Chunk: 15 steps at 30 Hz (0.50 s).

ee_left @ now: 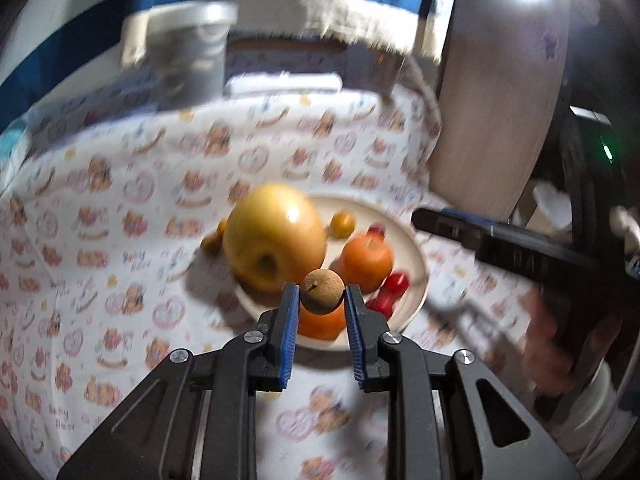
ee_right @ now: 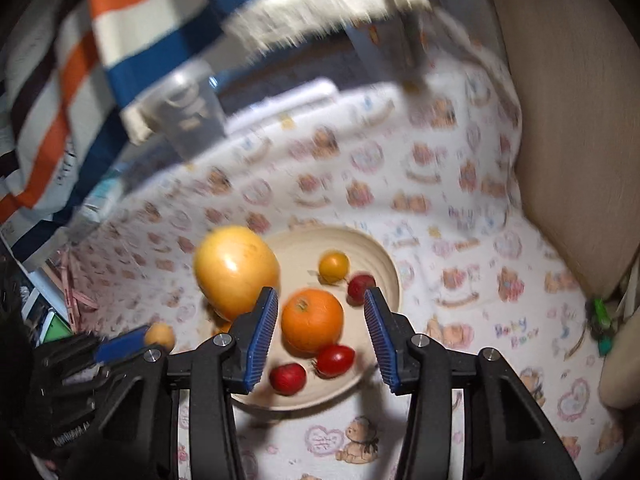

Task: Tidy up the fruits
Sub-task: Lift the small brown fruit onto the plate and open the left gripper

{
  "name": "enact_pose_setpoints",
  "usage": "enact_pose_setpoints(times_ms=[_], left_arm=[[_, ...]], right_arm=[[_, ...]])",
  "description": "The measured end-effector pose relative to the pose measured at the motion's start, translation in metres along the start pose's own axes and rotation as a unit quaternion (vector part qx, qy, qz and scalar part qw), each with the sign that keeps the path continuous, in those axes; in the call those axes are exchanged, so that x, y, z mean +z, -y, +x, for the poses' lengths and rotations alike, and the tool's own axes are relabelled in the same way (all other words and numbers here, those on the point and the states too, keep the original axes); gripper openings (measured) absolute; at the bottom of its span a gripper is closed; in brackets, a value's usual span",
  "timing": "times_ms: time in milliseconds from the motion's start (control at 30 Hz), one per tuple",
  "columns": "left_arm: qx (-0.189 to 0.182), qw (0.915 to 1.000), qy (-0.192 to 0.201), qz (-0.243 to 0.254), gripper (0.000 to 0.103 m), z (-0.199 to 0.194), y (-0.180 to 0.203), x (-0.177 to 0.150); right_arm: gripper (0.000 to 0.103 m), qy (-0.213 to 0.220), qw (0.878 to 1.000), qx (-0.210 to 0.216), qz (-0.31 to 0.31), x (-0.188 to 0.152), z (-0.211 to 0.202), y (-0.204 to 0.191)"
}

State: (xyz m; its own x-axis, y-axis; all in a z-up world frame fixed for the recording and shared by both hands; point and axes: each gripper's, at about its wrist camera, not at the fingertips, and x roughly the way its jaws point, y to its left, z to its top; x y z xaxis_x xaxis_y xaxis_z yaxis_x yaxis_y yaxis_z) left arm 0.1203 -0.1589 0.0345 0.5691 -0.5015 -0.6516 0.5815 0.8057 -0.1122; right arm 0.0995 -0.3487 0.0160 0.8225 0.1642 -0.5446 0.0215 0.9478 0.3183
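Note:
My left gripper [ee_left: 322, 294] is shut on a small round brown fruit [ee_left: 322, 292], held above the near edge of a cream plate [ee_left: 414, 256]. On the plate lie a big yellow apple [ee_left: 274, 236], an orange [ee_left: 367, 261], a second orange [ee_left: 322, 322] under the held fruit, a small yellow fruit [ee_left: 342, 224] and red fruits [ee_left: 390, 290]. My right gripper [ee_right: 320, 312] is open and empty above the plate [ee_right: 380, 248], over the orange [ee_right: 312, 318]. The apple [ee_right: 236, 266], a red tomato [ee_right: 334, 360] and the left gripper with its brown fruit [ee_right: 160, 336] show there too.
The plate stands on a cloth with a teddy-bear print [ee_left: 120, 220]. A grey plastic tub [ee_left: 190, 64] and striped fabric [ee_right: 120, 20] lie at the back. A beige board [ee_left: 500, 92] stands at the right. Pink clothes pegs [ee_right: 74, 296] lie at the left.

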Motion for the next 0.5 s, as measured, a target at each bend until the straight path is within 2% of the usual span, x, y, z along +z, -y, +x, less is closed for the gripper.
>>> enact_pose_setpoints(times_ms=[133,500], left_arm=[[-0.015,0.9998,-0.009,-0.001,0.022,0.013,0.006,0.013],[0.002,0.9992,-0.035,0.018,0.022,0.051,0.024,0.009]], right_arm=[[0.048,0.002,1.0,0.004,0.005,0.002,-0.002,0.0],[0.048,-0.033,0.998,0.001,0.046,0.003,0.006,0.018]])
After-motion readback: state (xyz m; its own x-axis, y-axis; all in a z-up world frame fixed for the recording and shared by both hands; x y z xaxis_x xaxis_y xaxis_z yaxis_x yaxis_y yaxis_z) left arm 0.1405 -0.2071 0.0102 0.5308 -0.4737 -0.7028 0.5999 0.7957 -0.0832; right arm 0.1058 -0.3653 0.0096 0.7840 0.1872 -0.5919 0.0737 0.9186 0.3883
